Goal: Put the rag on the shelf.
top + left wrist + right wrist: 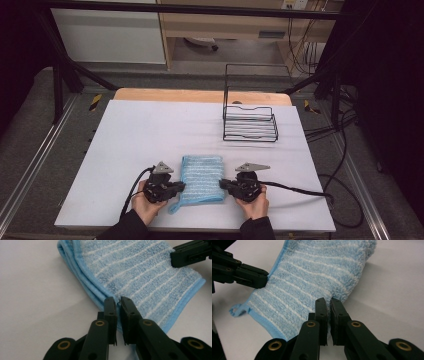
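At the near edge of the white tabletop point(150, 130), my two hands rest low, each wrapped around the body of a black two-jaw gripper. The left gripper point(183, 186) points inward from the left; the right gripper point(221, 184) points inward from the right, so the two face each other across the folded light-blue terry towel with white stripes point(202, 178).

The towel lies flat between them, close to my side of the table. In the left gripper view, my left jaws are pinched together on the towel's point(140, 272) folded edge, where the stacked layers and blue hem meet the jaw tips point(118, 301). In the right gripper view, my right jaws point(328, 302) are likewise clamped on the opposite edge of the towel point(317, 272), with the pile bunched at the tips. Only a thin slit separates each pair of jaws.

The towel's long axis runs away from me, from near edge to far edge of the table. Its white stripes run across, from one gripper to the other. A small blue hanging loop point(172, 208) sticks out at the near left corner.

Farther back, to the right, stands a black wire rack point(249, 120), well apart from the towel.
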`<state>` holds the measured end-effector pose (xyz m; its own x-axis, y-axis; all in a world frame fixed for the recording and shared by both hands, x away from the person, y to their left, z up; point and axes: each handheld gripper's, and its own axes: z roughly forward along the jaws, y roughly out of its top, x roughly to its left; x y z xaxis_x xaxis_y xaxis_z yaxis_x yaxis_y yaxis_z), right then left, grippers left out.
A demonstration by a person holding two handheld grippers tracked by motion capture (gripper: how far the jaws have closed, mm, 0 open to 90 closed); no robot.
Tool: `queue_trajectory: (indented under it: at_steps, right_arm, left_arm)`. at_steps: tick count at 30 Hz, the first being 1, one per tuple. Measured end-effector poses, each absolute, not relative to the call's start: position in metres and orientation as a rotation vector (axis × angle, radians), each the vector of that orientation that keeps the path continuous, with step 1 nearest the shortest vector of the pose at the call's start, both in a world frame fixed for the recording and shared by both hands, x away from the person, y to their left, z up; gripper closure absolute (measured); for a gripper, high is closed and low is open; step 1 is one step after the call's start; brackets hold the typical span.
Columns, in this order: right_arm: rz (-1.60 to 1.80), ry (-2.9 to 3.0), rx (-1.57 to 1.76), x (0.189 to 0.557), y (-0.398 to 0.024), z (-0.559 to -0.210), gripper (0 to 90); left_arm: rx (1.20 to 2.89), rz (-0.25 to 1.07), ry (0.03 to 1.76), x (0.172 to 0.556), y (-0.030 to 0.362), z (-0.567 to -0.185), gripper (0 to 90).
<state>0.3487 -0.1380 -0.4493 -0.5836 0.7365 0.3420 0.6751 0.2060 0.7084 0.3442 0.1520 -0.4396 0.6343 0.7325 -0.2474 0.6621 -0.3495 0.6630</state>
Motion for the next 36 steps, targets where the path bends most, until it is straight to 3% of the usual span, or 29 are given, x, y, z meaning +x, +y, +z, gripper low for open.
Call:
queue_trajectory:
  at_steps: [5,11,15,21,25,36]
  right_arm:
    - [1.324,2.409,1.406,0.351,-0.142,-0.452,83.6]
    - [1.350,2.362,1.339,0.350,-0.149,-0.451,68.4]
    - [1.388,2.321,1.276,0.351,-0.152,-0.447,55.2]
    - [1.404,2.310,1.233,0.355,-0.154,-0.445,43.9]
    - [1.407,2.316,1.217,0.358,-0.155,-0.443,34.0]
    - [1.455,2.294,1.223,0.369,-0.156,-0.439,23.5]
  left_arm:
    - [2.110,0.145,1.061,0.344,0.150,-0.437,79.8]
    - [2.058,0.234,1.069,0.368,0.158,-0.417,49.8]
    - [2.010,0.276,1.103,0.403,0.154,-0.408,43.4]
    - [2.040,0.274,1.147,0.424,0.139,-0.421,45.4]
    - [2.081,0.267,1.180,0.433,0.133,-0.436,53.3]
    - [2.095,0.213,1.188,0.434,0.129,-0.444,64.5]
